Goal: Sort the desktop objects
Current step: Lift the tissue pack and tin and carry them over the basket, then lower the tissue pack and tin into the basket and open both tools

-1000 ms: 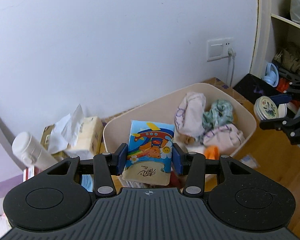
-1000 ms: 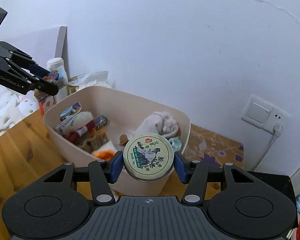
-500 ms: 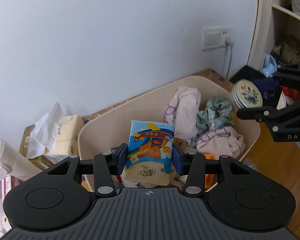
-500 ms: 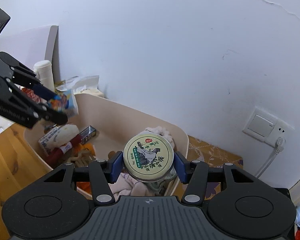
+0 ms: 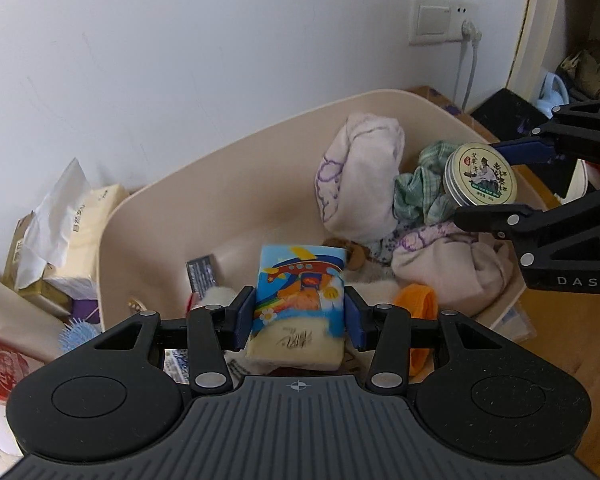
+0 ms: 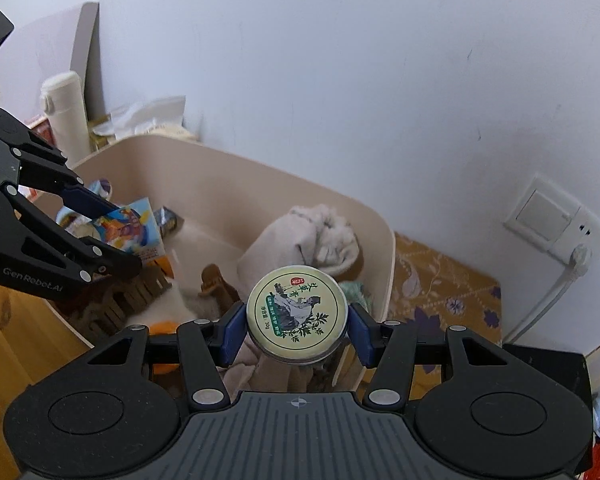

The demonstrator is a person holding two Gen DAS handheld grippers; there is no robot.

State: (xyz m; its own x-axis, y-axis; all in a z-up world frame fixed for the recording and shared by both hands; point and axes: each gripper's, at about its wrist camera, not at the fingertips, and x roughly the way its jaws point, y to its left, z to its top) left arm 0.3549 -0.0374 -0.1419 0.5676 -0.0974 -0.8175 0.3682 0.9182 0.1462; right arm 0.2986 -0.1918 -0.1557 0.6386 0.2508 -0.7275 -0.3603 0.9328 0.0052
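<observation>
You saw a glossy plastic tissue pack (image 5: 300, 300), a shiny metal tin (image 6: 297, 316), and soft cloth bundles (image 5: 360, 176) inside the smooth matt plastic bin (image 5: 228, 184).

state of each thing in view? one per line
left gripper: shut on tissue pack
tissue pack: held over bin
right gripper: shut on round tin
round tin: lid on, held over bin
bin: open, partly filled
tissue box: open, tissue sticking out
</observation>
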